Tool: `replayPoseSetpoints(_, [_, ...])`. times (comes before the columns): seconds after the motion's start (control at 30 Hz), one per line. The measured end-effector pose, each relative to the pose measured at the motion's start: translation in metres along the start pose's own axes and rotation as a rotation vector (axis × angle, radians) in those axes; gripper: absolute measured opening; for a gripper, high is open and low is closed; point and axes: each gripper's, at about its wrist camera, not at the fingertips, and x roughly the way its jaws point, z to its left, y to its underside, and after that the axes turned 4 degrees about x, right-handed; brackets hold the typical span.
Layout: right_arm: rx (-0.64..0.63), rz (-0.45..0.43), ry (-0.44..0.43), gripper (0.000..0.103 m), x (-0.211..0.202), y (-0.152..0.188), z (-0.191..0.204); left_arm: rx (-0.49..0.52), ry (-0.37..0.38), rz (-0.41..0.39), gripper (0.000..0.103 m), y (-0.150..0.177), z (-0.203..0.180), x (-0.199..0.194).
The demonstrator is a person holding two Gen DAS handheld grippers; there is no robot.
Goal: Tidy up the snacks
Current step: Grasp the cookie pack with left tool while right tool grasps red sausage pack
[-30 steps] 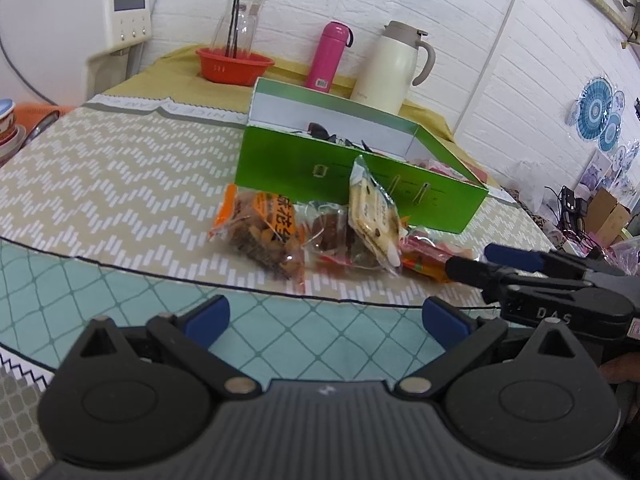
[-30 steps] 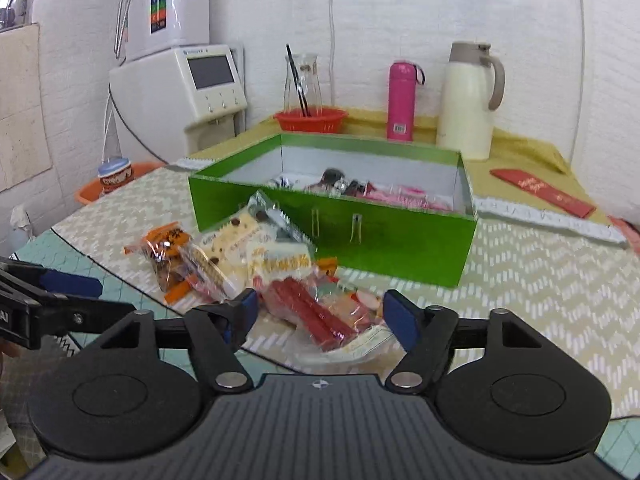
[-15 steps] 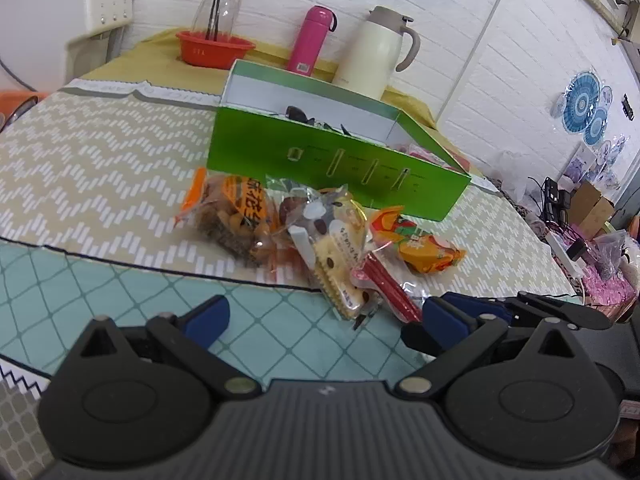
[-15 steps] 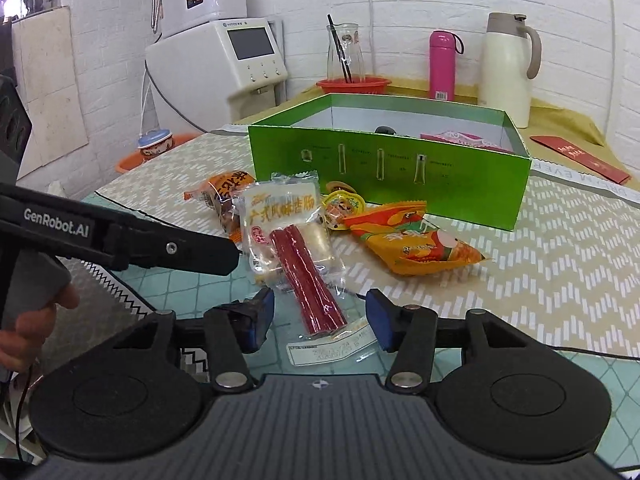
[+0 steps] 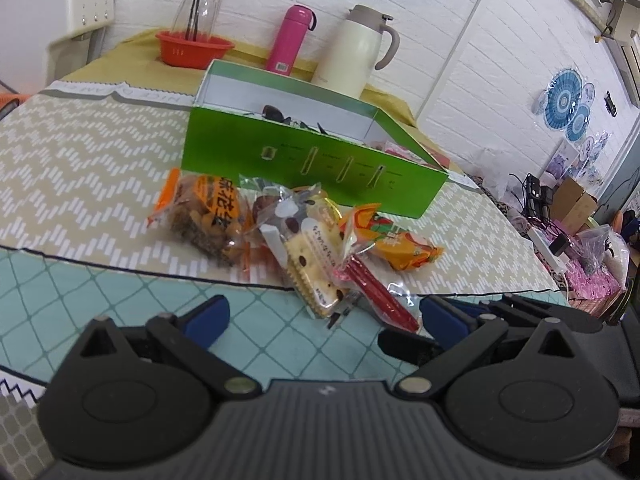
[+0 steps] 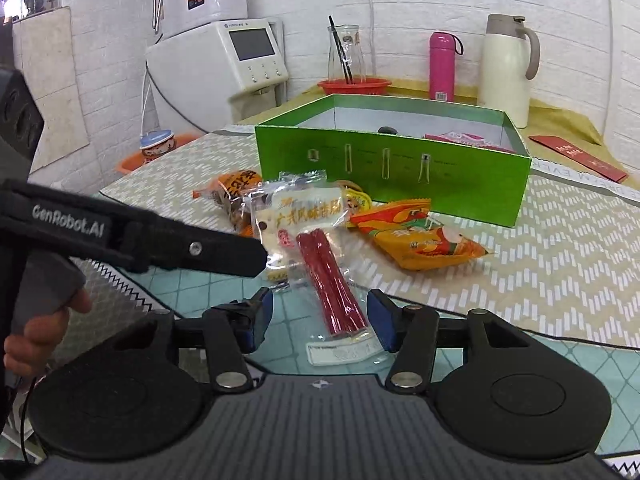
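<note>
An open green box [image 5: 316, 160] [image 6: 394, 168] stands on the table with a few items inside. In front of it lies a pile of snack packets: a brown-and-orange nut bag [image 5: 204, 212] [image 6: 236, 188], a clear cracker packet [image 5: 308, 256], an orange packet [image 5: 396, 240] [image 6: 420, 236] and a clear packet of red sausages [image 6: 330, 280] [image 5: 374, 288]. My right gripper [image 6: 320, 320] is open, its fingers on either side of the sausage packet's near end. My left gripper [image 5: 320, 318] is open and empty, just short of the pile.
A pink bottle [image 5: 290, 40], a cream thermos jug [image 5: 356, 52] and a red basket [image 5: 194, 46] holding a glass carafe stand behind the box. A white appliance [image 6: 224, 64] is at the far left. A red envelope [image 6: 576, 156] lies right of the box.
Both grippers have swung round and come closer to the pile. The right gripper has moved up to the sausage packet, which now lies between its open fingers.
</note>
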Motion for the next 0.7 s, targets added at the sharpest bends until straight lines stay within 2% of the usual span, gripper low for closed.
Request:
replayPoseSetpoints(0.17, [0.005,-0.014,0.004,0.091,0.014,-0.004,-0.005,-0.010,-0.004,-0.004,0.102,0.000,0.003,-0.002])
replayPoseSetpoints(0.37, [0.010,-0.022,0.056,0.091,0.008,0.003,-0.008,-0.017,-0.003,0.002,0.102,0.000,0.005,0.002])
replayPoseSetpoints(0.5, [-0.005,-0.024,0.033,0.091,-0.001,0.001,-0.012,-0.018,-0.021,-0.034,0.102,-0.005,0.003,0.007])
replayPoseSetpoints(0.57, [-0.010,-0.030,0.072,0.093,0.000,-0.001,-0.016,-0.026,-0.042,-0.043,0.100,-0.012,0.002,0.014])
replayPoseSetpoints(0.63, [-0.010,-0.024,0.087,0.102,0.005,-0.004,-0.021,-0.043,-0.049,-0.047,0.093,-0.016,0.002,0.023])
replayPoseSetpoints(0.67, [0.000,-0.012,0.079,0.102,0.009,-0.004,-0.023,-0.052,-0.047,-0.036,0.078,-0.018,0.003,0.028])
replayPoseSetpoints(0.7, [0.017,-0.001,0.072,0.103,0.013,-0.003,-0.026,-0.060,-0.051,-0.025,0.068,-0.020,0.003,0.033])
